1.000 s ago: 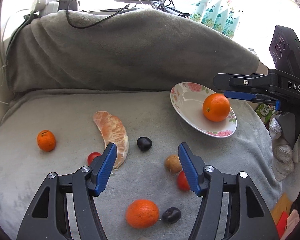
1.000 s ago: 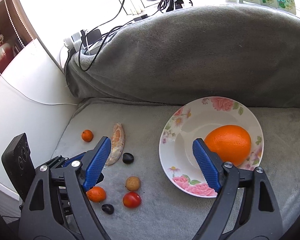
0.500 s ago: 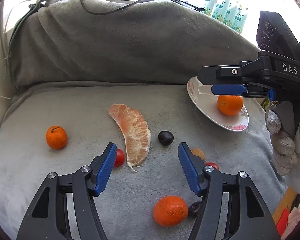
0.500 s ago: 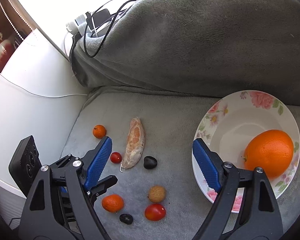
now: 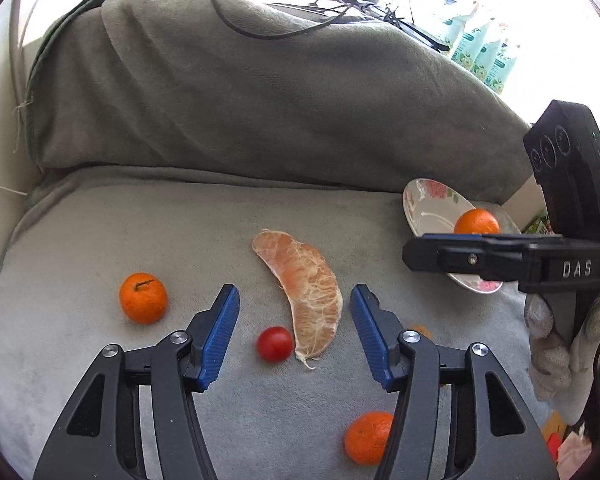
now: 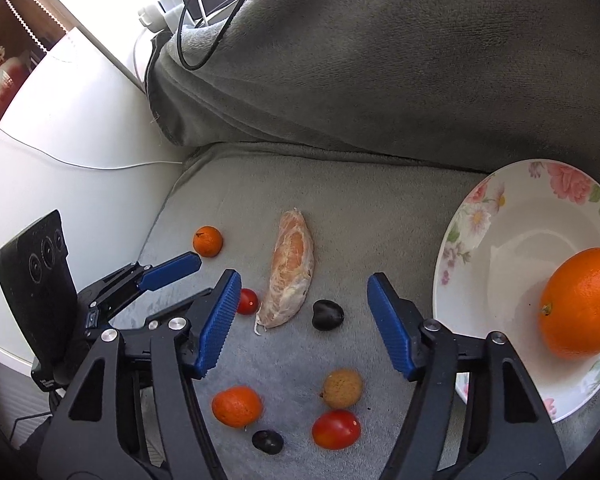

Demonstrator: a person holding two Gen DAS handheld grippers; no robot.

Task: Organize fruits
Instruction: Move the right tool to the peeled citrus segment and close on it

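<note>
A peeled pomelo segment (image 5: 306, 300) lies on the grey blanket, also in the right wrist view (image 6: 289, 276). My left gripper (image 5: 294, 334) is open and empty, its jaws either side of the segment's near end, with a red cherry tomato (image 5: 275, 343) between them. My right gripper (image 6: 300, 316) is open and empty above a dark plum (image 6: 327, 314). A floral plate (image 6: 500, 240) at right holds a large orange (image 6: 584, 304). Small mandarins (image 5: 143, 298) (image 6: 236, 406), a lychee (image 6: 342, 388), a tomato (image 6: 335, 429) and a dark fruit (image 6: 267, 441) lie scattered.
A rolled grey blanket (image 5: 260, 100) forms a wall behind the fruit. Cables and a power strip (image 6: 168, 8) sit on top of it. A white surface (image 6: 60, 132) borders the blanket at left. The right gripper's body (image 5: 540, 264) shows at the left wrist view's right edge.
Both grippers have moved left, toward the pomelo segment. The plate has slid to the right edge of both views. Both grippers stay open.
</note>
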